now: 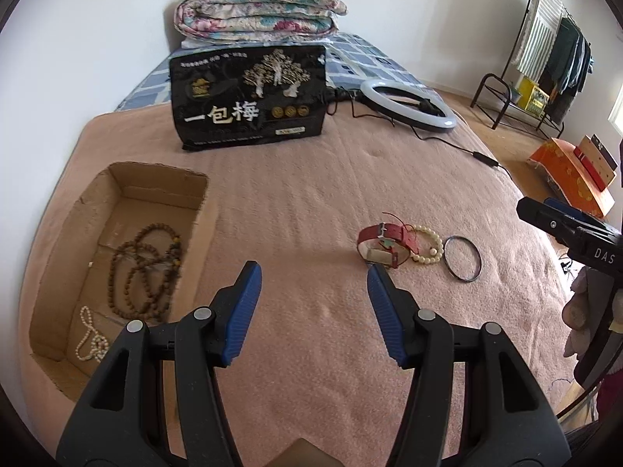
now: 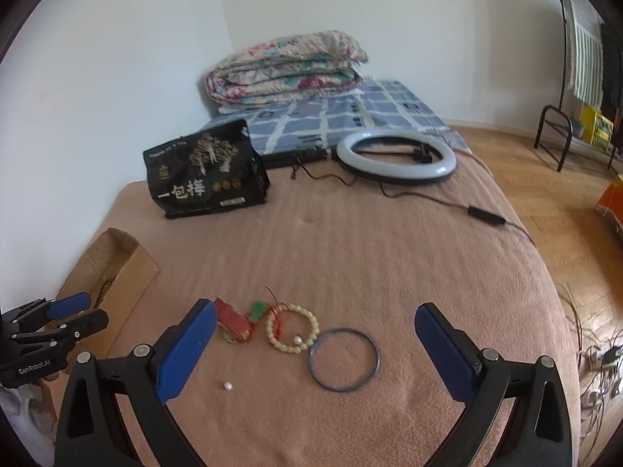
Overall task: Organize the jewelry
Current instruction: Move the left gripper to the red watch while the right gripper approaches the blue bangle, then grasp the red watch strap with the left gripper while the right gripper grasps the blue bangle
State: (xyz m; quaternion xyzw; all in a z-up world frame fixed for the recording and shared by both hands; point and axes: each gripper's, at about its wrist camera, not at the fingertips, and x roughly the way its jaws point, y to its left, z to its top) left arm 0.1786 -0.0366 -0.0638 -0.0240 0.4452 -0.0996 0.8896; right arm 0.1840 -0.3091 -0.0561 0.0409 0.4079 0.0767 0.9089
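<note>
A cardboard box point(image 1: 62, 257) lies at the left on the pink blanket. It holds a brown bead necklace point(image 1: 146, 272) and a white pearl string point(image 1: 91, 336). To the right lie a red-strap watch point(image 1: 383, 243), a cream bead bracelet point(image 1: 428, 249) and a thin dark bangle point(image 1: 463, 258). My left gripper point(image 1: 313, 276) is open and empty, above the blanket between box and watch. My right gripper point(image 2: 315, 319) is open and empty, just short of the bracelet point(image 2: 292, 329), the bangle point(image 2: 344, 360), the watch point(image 2: 233, 321) and a green pendant point(image 2: 257, 309). A loose pearl point(image 2: 227, 386) lies near its left finger.
A black snack bag point(image 1: 249, 97) stands at the back, with a folded floral quilt point(image 1: 257, 11) behind it. A ring light point(image 1: 407, 103) and its cable point(image 1: 467, 151) lie at the back right. The bed edge falls off to wooden floor on the right point(image 2: 560, 210).
</note>
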